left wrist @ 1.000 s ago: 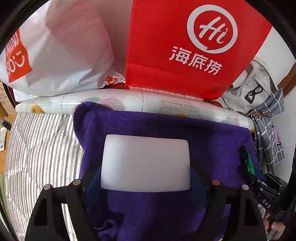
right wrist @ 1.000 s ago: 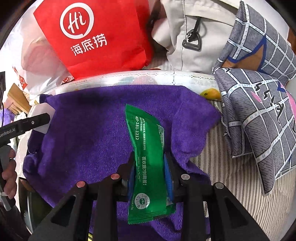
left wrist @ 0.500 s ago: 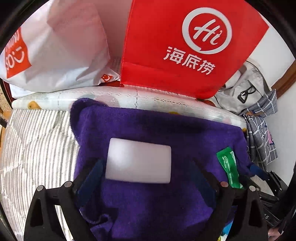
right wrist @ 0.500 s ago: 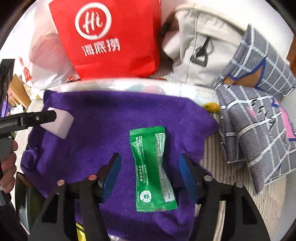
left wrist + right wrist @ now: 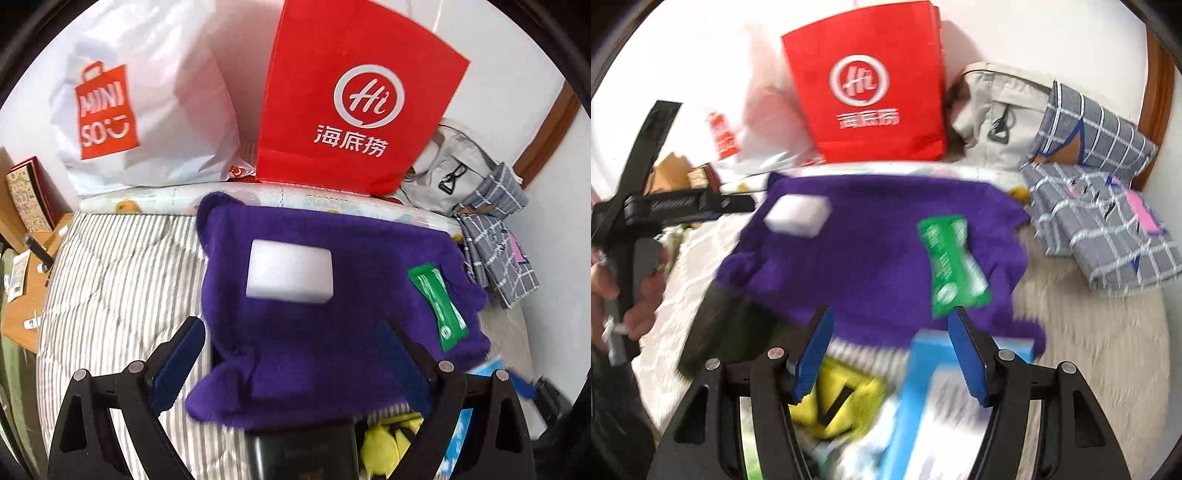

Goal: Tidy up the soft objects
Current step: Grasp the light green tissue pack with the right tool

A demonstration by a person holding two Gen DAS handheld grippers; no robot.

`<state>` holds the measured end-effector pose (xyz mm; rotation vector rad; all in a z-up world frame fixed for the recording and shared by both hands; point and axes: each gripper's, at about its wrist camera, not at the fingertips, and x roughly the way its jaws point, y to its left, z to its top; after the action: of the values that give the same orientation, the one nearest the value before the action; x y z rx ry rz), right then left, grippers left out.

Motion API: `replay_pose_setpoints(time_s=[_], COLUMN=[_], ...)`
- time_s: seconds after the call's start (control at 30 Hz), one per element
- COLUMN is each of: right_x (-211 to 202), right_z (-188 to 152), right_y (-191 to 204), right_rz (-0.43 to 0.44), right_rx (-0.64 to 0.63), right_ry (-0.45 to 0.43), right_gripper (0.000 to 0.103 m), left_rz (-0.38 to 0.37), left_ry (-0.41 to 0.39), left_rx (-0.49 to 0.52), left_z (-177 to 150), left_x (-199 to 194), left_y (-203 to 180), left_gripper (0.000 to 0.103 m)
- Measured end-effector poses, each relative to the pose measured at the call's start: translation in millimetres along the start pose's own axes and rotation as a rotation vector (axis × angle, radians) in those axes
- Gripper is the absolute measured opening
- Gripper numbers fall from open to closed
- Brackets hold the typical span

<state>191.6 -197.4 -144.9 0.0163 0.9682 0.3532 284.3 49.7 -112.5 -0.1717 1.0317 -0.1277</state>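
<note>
Red paper bag (image 5: 354, 107) marked "Hi 海底捞", white plastic bag (image 5: 147, 103) marked "MINISO", white foam block (image 5: 290, 275) and green sachet (image 5: 437, 306) on purple towel (image 5: 295, 354), left gripper (image 5: 291, 350) and right gripper (image 5: 890, 350) both spread, empty.

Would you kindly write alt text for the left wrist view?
A white foam block and a green packet lie apart on a purple towel spread over a striped bed, beyond the open, empty left hand-held gripper. A red bag stands behind.
</note>
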Motion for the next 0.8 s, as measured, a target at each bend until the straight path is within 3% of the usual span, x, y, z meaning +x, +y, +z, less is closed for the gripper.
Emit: replay_pose_setpoints(time_s=[0.33,0.57,0.8], right_x=[-22.3,-7.8,11.1], right_z=[-70.6,-102.1,-110.4], right_y=[49.2,71.9,86.2], right_rz=[0.111,0.102,0.084], right_rx=[-0.012,-0.062,-0.086], right_ry=[0.053,0.118,0.124], right_gripper=[0.063,0.066,0.066], left_rz=[-0.03,-0.029,-0.01], left_ry=[-0.072,-0.094,-0.069], left_rx=[-0.007,-0.036,-0.032], left_z=[-48.5,-83.8,-118.7], left_x=[-53.4,-70.4,-73.7], left_y=[9.8,22.2,28.3], left_gripper=[0.094,0.094,0.094])
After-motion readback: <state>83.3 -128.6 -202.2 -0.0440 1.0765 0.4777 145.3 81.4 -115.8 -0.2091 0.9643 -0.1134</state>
